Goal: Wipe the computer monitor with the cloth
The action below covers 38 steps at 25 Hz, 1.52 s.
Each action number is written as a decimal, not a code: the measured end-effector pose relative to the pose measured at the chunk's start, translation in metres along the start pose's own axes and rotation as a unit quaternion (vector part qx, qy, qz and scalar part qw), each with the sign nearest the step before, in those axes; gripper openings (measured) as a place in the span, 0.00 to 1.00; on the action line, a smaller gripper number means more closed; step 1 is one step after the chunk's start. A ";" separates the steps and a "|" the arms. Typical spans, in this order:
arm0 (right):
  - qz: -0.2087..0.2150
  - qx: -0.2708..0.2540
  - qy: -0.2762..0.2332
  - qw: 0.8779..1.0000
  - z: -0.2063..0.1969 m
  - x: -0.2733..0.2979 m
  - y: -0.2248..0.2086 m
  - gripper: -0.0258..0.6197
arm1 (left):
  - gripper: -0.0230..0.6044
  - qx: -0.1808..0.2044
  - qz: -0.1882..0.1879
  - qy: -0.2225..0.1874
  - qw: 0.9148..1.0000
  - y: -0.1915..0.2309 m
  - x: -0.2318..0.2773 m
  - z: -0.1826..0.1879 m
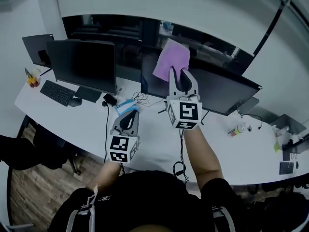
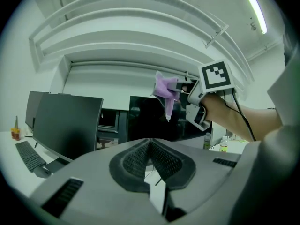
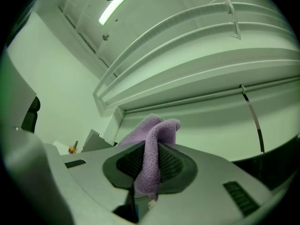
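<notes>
A purple cloth [image 1: 171, 59] hangs from my right gripper [image 1: 182, 73], which is shut on it and raised in front of the top edge of the middle monitor [image 1: 217, 88]. In the right gripper view the cloth [image 3: 152, 149] is pinched between the jaws and folds over them. My left gripper [image 1: 128, 118] is lower, above the white desk [image 1: 72, 122], shut with nothing in it. The left gripper view shows its jaws closed together [image 2: 150, 146], with the cloth [image 2: 165, 90] and the dark monitor [image 2: 145, 118] beyond.
A second monitor [image 1: 84, 64] stands to the left with a keyboard [image 1: 57, 92] and mouse [image 1: 75, 102] before it. Cables [image 1: 140, 99] and a blue item [image 1: 126, 106] lie mid-desk. Small bottles [image 1: 236, 129] sit to the right.
</notes>
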State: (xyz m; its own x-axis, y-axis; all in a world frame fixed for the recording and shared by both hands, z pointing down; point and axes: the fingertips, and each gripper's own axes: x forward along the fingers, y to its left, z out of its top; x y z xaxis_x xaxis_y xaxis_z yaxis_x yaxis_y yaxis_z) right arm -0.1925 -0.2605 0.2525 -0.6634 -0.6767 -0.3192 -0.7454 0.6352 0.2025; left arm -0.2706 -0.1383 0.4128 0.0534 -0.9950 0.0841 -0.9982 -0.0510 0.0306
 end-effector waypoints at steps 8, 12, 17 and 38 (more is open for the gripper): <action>-0.008 -0.105 0.033 0.994 0.002 0.088 0.039 0.16 | 0.06 -0.004 -0.007 0.003 1.000 0.057 -0.004 -0.003; -0.007 -0.170 0.062 0.983 -0.008 0.124 0.052 0.16 | 0.06 -0.012 -0.007 0.004 1.000 0.082 -0.004 -0.006; 0.001 -0.209 0.118 0.971 -0.029 0.156 0.059 0.16 | 0.06 -0.022 -0.010 0.006 1.000 0.100 -0.004 -0.012; 0.018 -0.287 0.287 0.914 -0.054 0.162 0.029 0.16 | 0.06 -0.037 -0.050 0.020 0.998 0.100 0.010 -0.025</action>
State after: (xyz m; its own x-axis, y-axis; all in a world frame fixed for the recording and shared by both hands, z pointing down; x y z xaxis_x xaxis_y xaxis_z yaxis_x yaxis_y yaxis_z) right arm -0.3249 -0.3716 0.2567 -0.4912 -0.8473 0.2020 -0.5245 0.4729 0.7080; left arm -0.3692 -0.1509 0.4415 0.1541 -0.9813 0.1158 -0.9834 -0.1410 0.1138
